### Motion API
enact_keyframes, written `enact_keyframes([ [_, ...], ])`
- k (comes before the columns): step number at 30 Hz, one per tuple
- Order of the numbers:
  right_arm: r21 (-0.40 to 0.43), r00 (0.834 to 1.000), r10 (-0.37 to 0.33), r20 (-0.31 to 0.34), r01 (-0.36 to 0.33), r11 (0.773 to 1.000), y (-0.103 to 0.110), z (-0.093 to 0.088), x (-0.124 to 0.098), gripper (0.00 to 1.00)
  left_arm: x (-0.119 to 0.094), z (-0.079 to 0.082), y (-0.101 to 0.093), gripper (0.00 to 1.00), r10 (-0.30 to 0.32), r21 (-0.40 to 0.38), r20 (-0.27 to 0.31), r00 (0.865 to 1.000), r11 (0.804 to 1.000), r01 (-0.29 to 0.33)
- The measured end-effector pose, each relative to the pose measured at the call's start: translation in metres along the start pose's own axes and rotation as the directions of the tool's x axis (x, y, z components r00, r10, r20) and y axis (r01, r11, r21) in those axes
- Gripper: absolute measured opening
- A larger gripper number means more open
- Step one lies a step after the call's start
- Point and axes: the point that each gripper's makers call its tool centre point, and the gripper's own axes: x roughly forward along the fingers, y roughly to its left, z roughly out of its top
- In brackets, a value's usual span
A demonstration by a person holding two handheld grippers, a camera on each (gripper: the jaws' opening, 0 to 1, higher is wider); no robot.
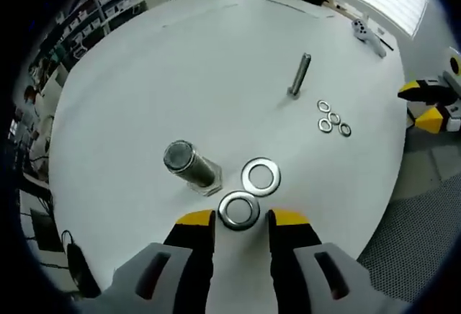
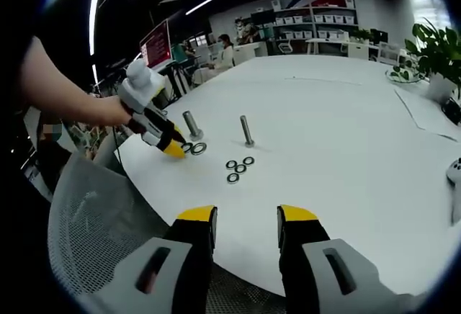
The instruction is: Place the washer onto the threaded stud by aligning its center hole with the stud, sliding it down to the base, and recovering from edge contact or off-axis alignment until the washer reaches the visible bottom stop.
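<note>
**Washer between the left jaws, large stud just beside it**

In the left gripper view, the left gripper (image 1: 241,217) has its yellow-tipped jaws apart with a large washer (image 1: 239,210) lying flat on the white table (image 1: 144,76) between them. Whether the tips actually touch its rim is hard to make out. A second large washer (image 1: 261,176) lies just beyond it, their rims close or touching; the pictures do not settle which. Just to the left stands a thick threaded stud (image 1: 191,166), seen nearly from above, so its base is mostly hidden by its own top. Further off stands a thinner stud (image 1: 299,74), and near it three small washers (image 1: 333,118) lie in a tight cluster. At the right edge, the other gripper (image 1: 430,104) is cut off by the frame.

Counted: two studs, two large washers, three small washers.

In the right gripper view, the right gripper (image 2: 245,224) hangs open over the near table edge, holding nothing. Across the table a hand (image 2: 115,111) holds the left gripper down at the two large washers, which are small and partly covered by its tips. A mesh chair back (image 2: 94,220) fills the lower left, and a potted plant (image 2: 439,51) is cut off at the right.
</note>
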Motion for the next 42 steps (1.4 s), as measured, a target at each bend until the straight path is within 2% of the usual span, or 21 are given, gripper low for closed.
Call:
enact_keyframes([
  [5,0.004,1.000,-0.003,0.002,0.003,1.000,-0.001,0.000,0.000,0.36,0.000,0.001,0.002,0.24,-0.004,0.016,-0.011,1.000,1.000,0.004],
  [8,0.003,1.000,-0.005,0.002,0.005,1.000,-0.001,0.000,0.000,0.36,0.000,0.000,0.001,0.21,-0.017,0.055,-0.032,0.999,0.998,0.018],
  [15,0.007,1.000,-0.009,0.001,0.009,1.000,-0.002,0.000,-0.001,0.36,-0.001,-0.004,0.002,0.21,-0.021,0.074,-0.056,0.998,0.997,0.025],
  [21,0.007,1.000,-0.007,0.003,0.007,1.000,-0.002,0.000,0.000,0.36,-0.006,-0.018,0.004,0.21,-0.033,0.113,-0.132,0.991,0.992,0.048],
  [24,0.009,1.000,-0.008,0.004,0.008,1.000,-0.002,0.000,0.000,0.36,-0.007,-0.018,0.004,0.21,-0.033,0.112,-0.148,0.989,0.992,0.050],
  [26,0.008,1.000,-0.008,0.004,0.008,1.000,-0.002,0.000,0.000,0.36,-0.006,-0.018,0.004,0.21,-0.029,0.141,-0.189,0.982,0.988,0.057],
  [31,0.008,1.000,-0.008,0.004,0.008,1.000,-0.002,0.000,0.000,0.36,-0.005,-0.017,0.003,0.22,-0.030,0.146,-0.243,0.970,0.987,0.067],
  [35,0.011,1.000,-0.010,0.006,0.010,1.000,-0.002,0.001,0.000,0.36,-0.007,-0.017,0.003,0.22,-0.033,0.174,-0.258,0.966,0.982,0.080],
  [42,0.016,1.000,-0.011,0.013,0.011,1.000,-0.003,0.002,-0.001,0.36,-0.006,-0.017,0.004,0.22,-0.036,0.168,-0.258,0.965,0.982,0.082],
])
